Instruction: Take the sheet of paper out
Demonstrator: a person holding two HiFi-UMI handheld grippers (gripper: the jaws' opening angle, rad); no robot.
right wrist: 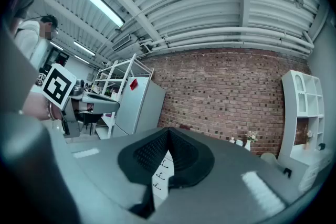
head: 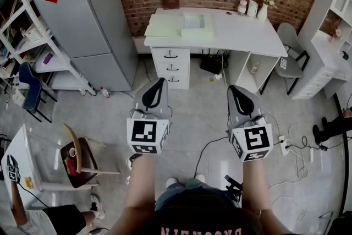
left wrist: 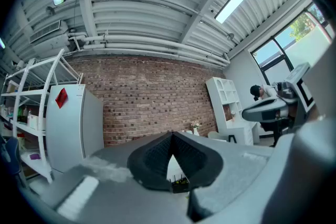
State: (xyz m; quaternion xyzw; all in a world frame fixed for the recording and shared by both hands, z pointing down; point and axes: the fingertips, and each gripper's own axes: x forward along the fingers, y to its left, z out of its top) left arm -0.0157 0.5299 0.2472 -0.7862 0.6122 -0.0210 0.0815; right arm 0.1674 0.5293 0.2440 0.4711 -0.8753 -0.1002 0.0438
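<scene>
A white desk (head: 242,36) stands against the brick wall, well ahead of me. On it sits a shallow pale green box (head: 197,25), with a pale flat sheet (head: 163,26) lying to its left. My left gripper (head: 155,83) and right gripper (head: 235,88) hang level above the floor, side by side, far short of the desk. The left gripper (left wrist: 172,135) has its tips together with nothing between them. The right gripper (right wrist: 168,130) is likewise shut and holds nothing. Through the gap under its tips I see the desk's drawers (head: 171,66).
A grey fridge (head: 88,25) and a white shelf rack (head: 30,36) stand at the left. A grey chair (head: 290,56) and a white cabinet (head: 330,47) are at the right. Cables and a power strip (head: 285,143) lie on the floor. A small table (head: 22,165) is at the lower left.
</scene>
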